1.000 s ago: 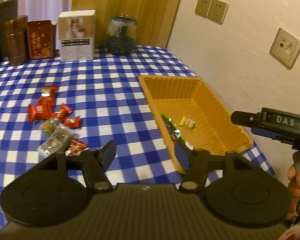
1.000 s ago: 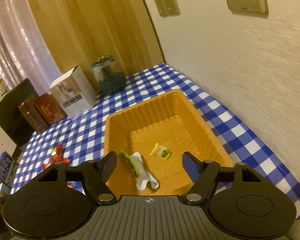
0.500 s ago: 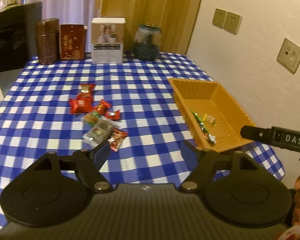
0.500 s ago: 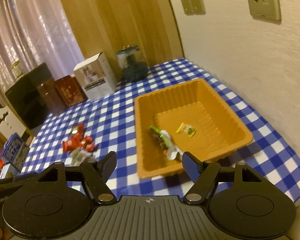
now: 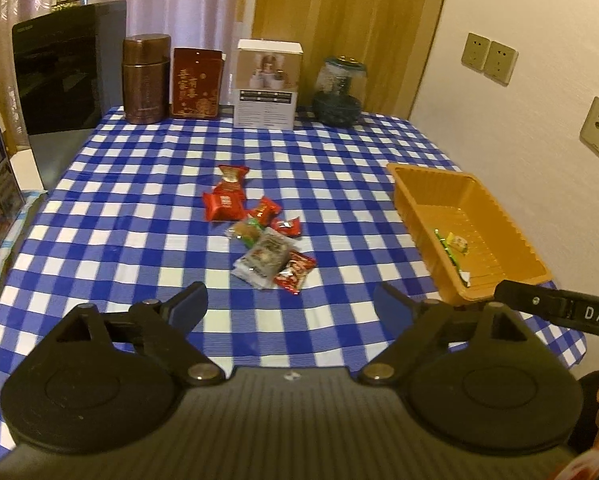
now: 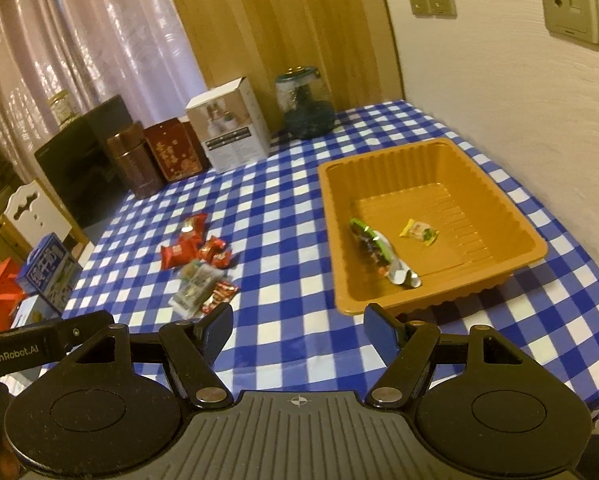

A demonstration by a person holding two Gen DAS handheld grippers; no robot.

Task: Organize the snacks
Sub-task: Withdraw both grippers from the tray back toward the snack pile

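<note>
An orange plastic tray point(image 5: 511, 236) point(image 6: 499, 204) sits at the right of the blue checked table. It holds a green-and-silver wrapped snack point(image 6: 373, 248) and a small yellow packet point(image 6: 418, 232). A pile of wrapped snacks, mostly red ones point(image 5: 224, 205) plus a clear packet point(image 5: 265, 256), lies mid-table point(image 6: 199, 268). My left gripper point(image 5: 291, 304) is open and empty, above the near table edge short of the pile. My right gripper point(image 6: 297, 326) is open and empty, near the tray's front corner.
At the table's back stand a brown canister point(image 5: 145, 78), a red box point(image 5: 197, 82), a white box point(image 5: 267, 84) and a glass jar point(image 5: 339, 92). The wall with sockets point(image 6: 571, 2) borders the right side. Boxes point(image 6: 47, 276) sit off the table's left.
Both grippers have pulled back and risen away from the tray. More of the table and the snack pile shows now. Both stay open and empty.
</note>
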